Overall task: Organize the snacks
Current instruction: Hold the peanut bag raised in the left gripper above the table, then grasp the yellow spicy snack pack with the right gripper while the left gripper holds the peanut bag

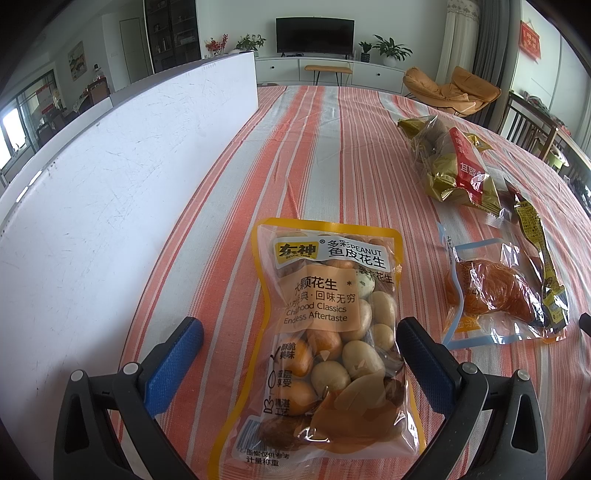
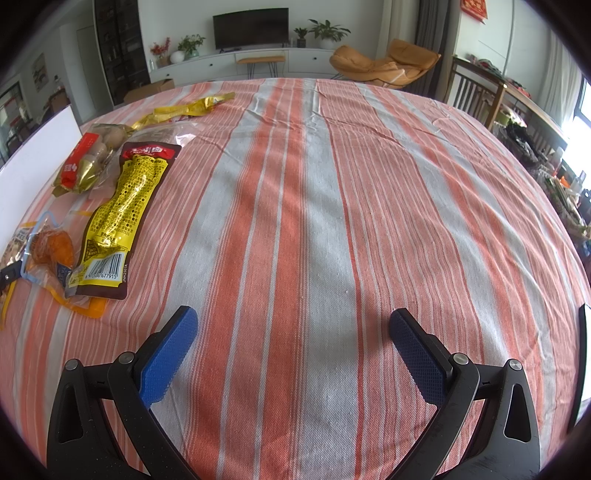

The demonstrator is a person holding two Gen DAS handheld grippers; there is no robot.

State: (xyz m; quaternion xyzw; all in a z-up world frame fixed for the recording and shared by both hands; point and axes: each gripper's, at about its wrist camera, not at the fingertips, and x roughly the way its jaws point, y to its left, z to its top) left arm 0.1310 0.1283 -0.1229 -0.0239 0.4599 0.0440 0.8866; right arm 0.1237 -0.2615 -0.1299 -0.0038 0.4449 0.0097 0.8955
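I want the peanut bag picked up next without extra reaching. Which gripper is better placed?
Left. The left gripper is open with the peanut bag lying between its fingers. The right gripper is open over bare striped tablecloth, away from the snacks.

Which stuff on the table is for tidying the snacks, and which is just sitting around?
For the job: peanut bag, gold and red snack bag, yellow sausage pack, orange snack pouch, white box.

Just around: striped tablecloth, TV, orange chair, potted plants.
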